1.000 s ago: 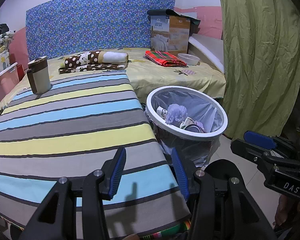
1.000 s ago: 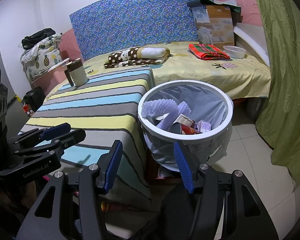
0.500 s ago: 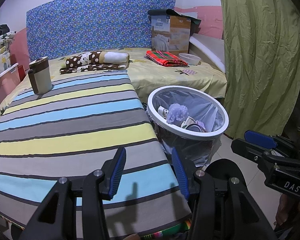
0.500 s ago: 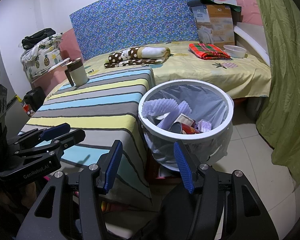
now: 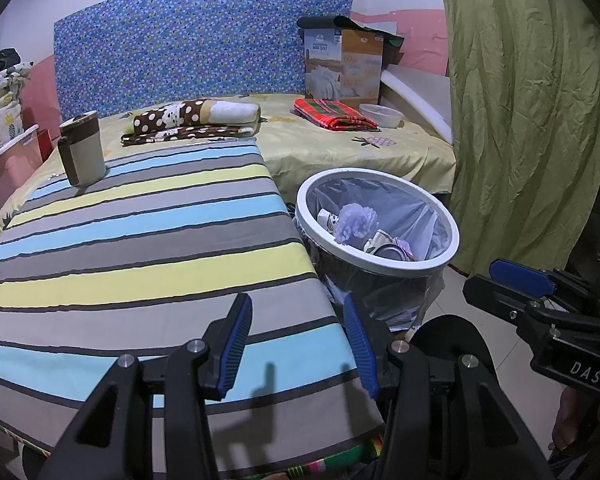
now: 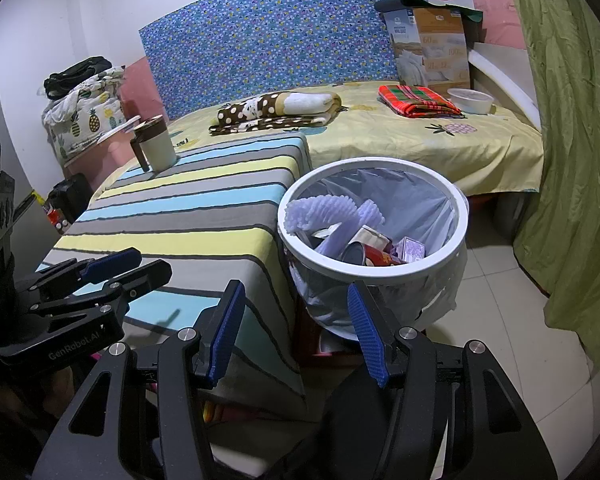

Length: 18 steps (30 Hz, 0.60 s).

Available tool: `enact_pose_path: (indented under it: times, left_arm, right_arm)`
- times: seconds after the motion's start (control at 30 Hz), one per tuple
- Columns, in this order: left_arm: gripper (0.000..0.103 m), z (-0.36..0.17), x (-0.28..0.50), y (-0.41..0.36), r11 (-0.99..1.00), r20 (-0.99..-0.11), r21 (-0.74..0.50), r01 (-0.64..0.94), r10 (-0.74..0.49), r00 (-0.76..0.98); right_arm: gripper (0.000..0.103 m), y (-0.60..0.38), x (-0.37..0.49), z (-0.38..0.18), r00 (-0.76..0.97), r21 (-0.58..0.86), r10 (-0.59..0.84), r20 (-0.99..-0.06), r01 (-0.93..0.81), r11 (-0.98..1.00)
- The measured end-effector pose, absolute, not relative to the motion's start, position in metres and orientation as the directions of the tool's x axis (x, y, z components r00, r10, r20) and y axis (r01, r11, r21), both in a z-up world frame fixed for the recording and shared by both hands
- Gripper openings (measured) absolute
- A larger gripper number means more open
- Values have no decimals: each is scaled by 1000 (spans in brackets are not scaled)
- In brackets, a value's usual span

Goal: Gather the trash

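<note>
Left gripper (image 5: 296,340) parted and empty, poised over the near end of the striped cloth (image 5: 132,248), just left of the trash bin (image 5: 452,240). Right gripper (image 6: 296,330) likewise spread, gripping nothing, aimed at the bin's near rim. Bin on the floor, hard against the cloth's right edge, lined with a clear bag, filled with lavender foam wrap (image 6: 320,212), a red can (image 6: 380,258), a small box (image 6: 412,247). Mug (image 5: 82,148) upright far beyond the bin, at the cloth's far left corner.
</note>
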State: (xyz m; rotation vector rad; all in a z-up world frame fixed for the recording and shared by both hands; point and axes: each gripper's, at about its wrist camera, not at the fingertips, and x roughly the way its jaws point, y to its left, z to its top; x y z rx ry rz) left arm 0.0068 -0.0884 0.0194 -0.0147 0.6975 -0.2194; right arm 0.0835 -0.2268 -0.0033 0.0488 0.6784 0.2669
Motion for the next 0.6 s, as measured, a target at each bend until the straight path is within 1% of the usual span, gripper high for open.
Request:
enact_pose_path:
  times: [0.6]
  left_arm:
    - [49,18,7,-93,977,-642,-79,197,-201,740]
  right_arm:
    - [55,-226,82,-3,743,134,260,-616,-227,965]
